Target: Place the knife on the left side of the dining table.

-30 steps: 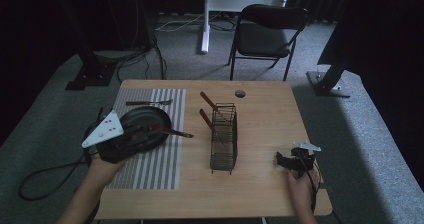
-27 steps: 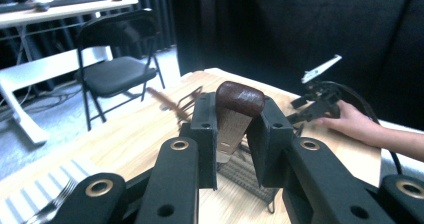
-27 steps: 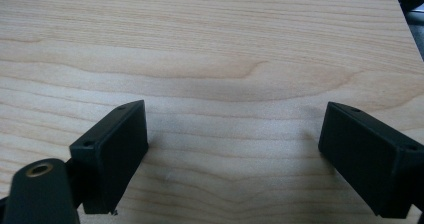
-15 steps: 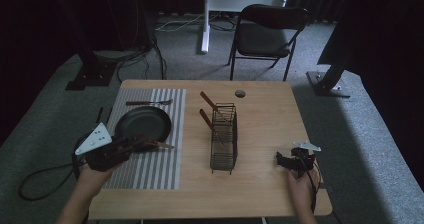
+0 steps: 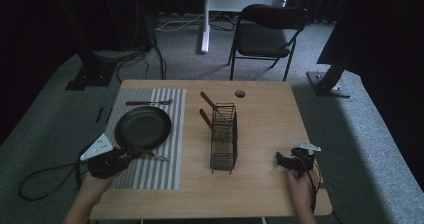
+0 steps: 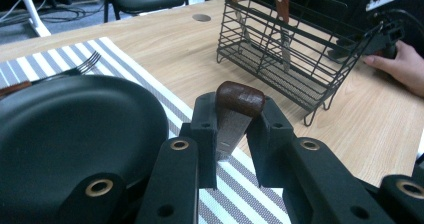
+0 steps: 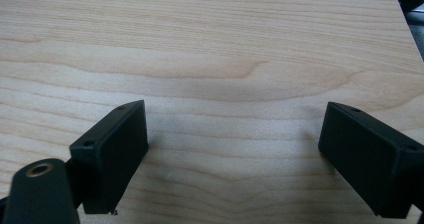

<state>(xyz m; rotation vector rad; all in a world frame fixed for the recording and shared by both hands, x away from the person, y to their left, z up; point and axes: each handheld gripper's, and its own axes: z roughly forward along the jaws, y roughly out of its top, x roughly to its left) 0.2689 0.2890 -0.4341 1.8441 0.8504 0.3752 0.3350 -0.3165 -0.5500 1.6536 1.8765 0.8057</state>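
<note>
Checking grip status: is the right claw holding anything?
No, the right claw stands wide open over the bare wooden table, nothing between its jaws.

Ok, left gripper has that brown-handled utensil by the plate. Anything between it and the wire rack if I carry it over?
Nothing visible blocks the way. The left gripper is shut on the brown-handled utensil at the striped mat's edge, beside the black plate. Bare wooden table lies between it and the wire rack. Two utensils already stand at the rack's far end.

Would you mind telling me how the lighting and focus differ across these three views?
High view: dim, with a dark surround and an evenly lit table. Left gripper view: brighter, the knife handle sharp, the rack slightly soft. Right gripper view: bright, with soft shadows beneath the open claw.
</note>
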